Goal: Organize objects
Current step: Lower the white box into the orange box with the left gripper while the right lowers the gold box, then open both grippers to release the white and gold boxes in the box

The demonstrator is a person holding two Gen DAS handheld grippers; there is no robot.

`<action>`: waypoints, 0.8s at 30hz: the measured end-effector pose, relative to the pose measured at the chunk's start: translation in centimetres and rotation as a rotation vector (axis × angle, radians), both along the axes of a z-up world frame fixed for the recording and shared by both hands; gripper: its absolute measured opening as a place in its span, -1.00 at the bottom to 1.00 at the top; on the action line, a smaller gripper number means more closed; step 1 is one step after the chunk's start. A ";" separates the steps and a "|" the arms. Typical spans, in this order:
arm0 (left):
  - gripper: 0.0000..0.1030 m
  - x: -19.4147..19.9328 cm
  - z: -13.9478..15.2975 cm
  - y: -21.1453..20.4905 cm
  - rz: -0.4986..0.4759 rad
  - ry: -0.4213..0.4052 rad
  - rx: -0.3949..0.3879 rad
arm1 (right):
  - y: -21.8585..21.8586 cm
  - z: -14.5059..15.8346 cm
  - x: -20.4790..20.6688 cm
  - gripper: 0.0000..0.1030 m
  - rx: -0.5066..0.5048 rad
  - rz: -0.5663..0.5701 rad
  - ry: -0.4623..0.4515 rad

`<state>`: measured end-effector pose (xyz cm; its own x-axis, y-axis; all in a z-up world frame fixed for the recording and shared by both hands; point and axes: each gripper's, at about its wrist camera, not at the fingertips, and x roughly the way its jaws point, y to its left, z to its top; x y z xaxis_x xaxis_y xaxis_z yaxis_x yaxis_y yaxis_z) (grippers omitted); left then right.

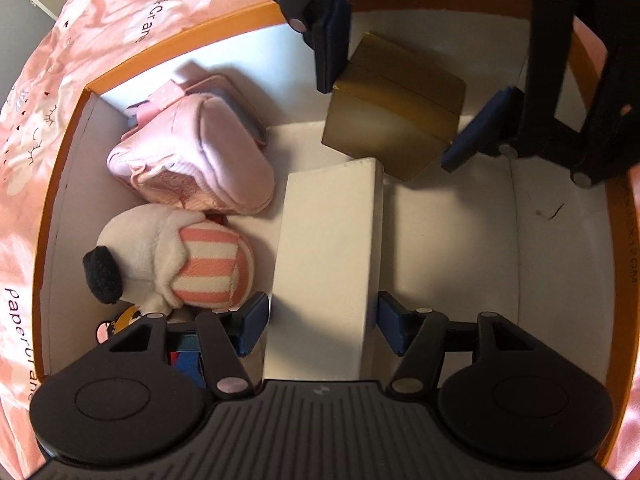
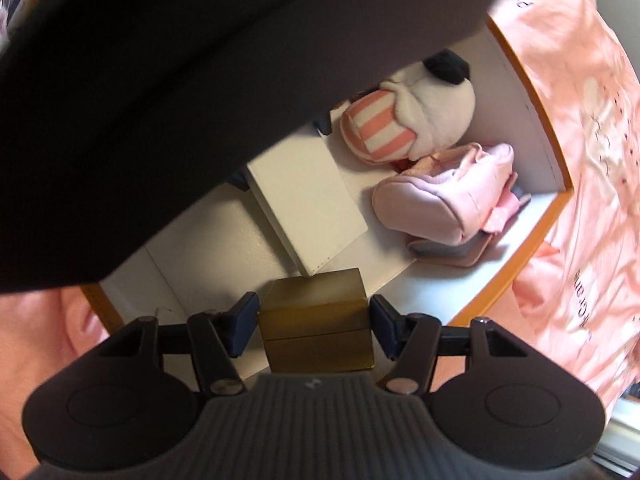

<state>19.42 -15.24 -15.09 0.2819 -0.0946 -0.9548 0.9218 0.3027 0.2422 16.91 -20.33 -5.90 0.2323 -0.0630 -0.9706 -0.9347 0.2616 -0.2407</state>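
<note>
1. The left gripper [image 1: 322, 326] is pointed steeply down into an orange-rimmed box [image 1: 180, 46], with a white box [image 1: 328, 248] standing between its blue pads [image 1: 254, 322]. A narrow gap is seen on each side of the white box, so the jaws are parted and no grip is pressed on it.
2. The right gripper [image 2: 310, 326] is likewise aimed downward, and a gold box [image 2: 318, 322] is framed between its fingers. In the left wrist view one pad is laid against the gold box [image 1: 394, 106] while the other stands clear of it. Whether the gold box is clamped cannot be told.
3. In the right wrist view, the upper left is filled by a large dark blurred shape that cannot be identified.
4. The orange-rimmed box has a white interior and is set on a pink satin cloth [image 1: 80, 28] printed with dark lettering and small motifs.
5. The white box is plain and oblong, placed near the middle of the floor. The gold box is matte and cube-like, crossed by a lid seam, and is tilted just beyond the white box's far end.
6. A pink pouch [image 1: 192, 160] and a white plush dog [image 1: 168, 258] with a black ear and pink-striped clothing are packed against the side wall, touching each other.
</note>
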 end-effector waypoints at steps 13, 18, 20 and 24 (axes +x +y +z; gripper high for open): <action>0.43 1.1 0.5 1.7 0.028 0.012 -0.018 | -1.2 0.7 0.2 0.24 -0.012 0.202 -0.101; 0.44 1.7 1.0 1.9 0.015 0.007 -0.016 | -2.0 1.7 0.8 0.21 -0.016 0.187 -0.078; 0.44 1.8 0.9 1.9 0.005 0.012 -0.012 | -2.2 1.9 0.7 0.17 -0.027 0.196 -0.076; 0.47 1.9 0.4 1.7 -0.025 0.005 0.003 | -2.7 0.5 0.5 0.00 -0.022 0.175 -0.070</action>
